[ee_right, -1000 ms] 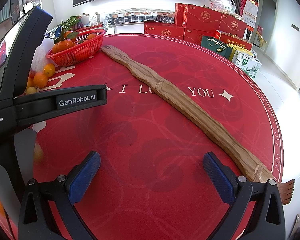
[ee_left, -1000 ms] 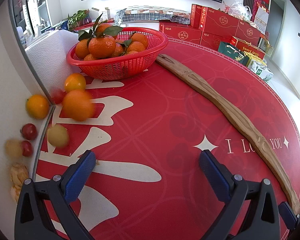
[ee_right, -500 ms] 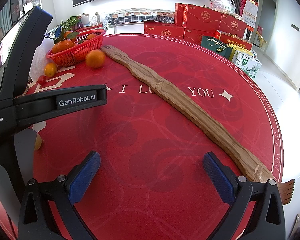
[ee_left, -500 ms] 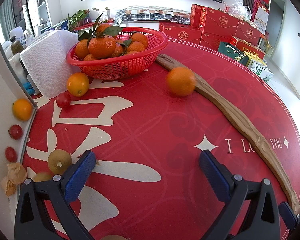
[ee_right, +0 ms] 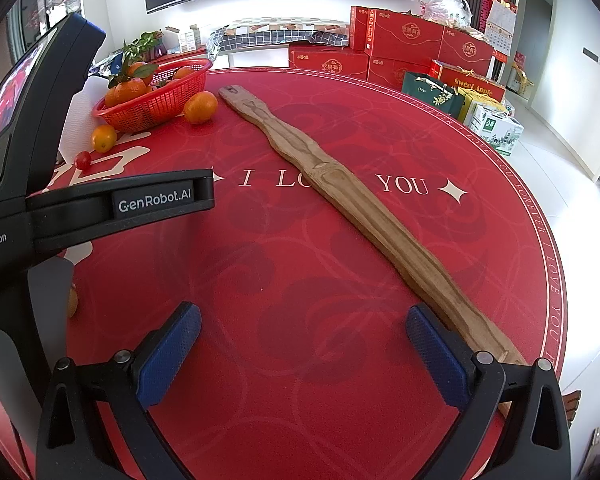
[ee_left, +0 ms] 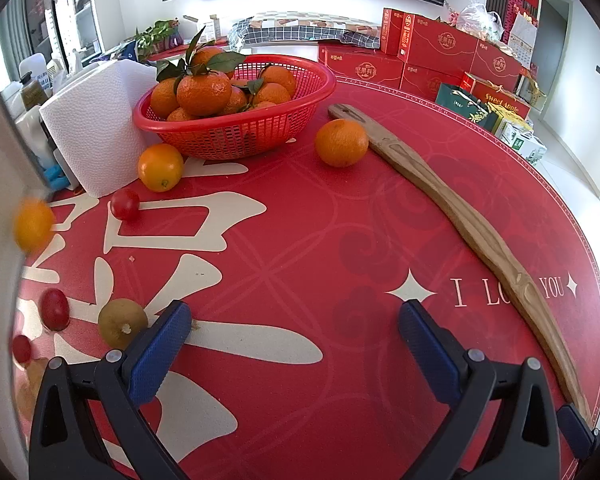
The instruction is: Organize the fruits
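Left claw (ee_left: 294, 330) and right claw (ee_right: 302, 332): both stood wide and empty, low in their frames over the red desk (ee_left: 300, 240). Loose orange (ee_left: 341, 142) lay upper centre, just right of the red basket (ee_left: 236, 136) and touching the wooden paddle (ee_left: 460, 216); small fruits sat lower left. Best approach: straddle the orange squarely, close gently, lift into the basket.

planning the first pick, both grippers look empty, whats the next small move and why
Probably ease the left gripper forward toward the loose orange lying between the red basket and the wooden board. Its fingers are wide open, hold nothing, and that orange sits apart from other fruit, so it looks easiest to grasp.
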Motion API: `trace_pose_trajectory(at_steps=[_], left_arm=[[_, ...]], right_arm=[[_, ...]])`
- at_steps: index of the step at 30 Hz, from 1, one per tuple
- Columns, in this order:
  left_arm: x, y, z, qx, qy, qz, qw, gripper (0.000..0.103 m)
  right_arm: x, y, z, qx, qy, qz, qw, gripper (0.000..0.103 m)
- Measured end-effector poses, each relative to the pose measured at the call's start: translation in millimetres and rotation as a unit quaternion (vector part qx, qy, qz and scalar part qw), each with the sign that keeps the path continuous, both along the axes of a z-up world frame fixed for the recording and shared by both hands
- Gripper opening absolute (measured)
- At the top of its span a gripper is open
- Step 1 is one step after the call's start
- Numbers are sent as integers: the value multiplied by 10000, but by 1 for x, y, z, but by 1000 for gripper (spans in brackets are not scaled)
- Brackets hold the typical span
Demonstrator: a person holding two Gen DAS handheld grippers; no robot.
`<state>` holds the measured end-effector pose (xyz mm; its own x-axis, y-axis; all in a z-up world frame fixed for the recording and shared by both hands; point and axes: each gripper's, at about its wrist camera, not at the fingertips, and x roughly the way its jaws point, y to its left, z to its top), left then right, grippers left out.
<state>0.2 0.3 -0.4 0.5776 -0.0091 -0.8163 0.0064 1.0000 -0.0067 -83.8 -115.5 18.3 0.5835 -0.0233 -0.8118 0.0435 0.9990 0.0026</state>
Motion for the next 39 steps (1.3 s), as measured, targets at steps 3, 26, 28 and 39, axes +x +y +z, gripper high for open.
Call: trace_pose_trajectory(at_steps=[3,26,28,39], left_arm=[[0,0,0,0,-1,0,10000,103],[0,0,0,0,-1,0,10000,103],[0,0,0,0,-2,0,10000,103],[0,0,0,0,-2,0,10000,103]], right_arm=[[0,0,0,0,0,0,10000,103],[-5,-2,2,6,-6,15,10000,103],[-5,-2,2,9,-8,16,10000,103],[-5,-1,2,11,-9,23,10000,103]])
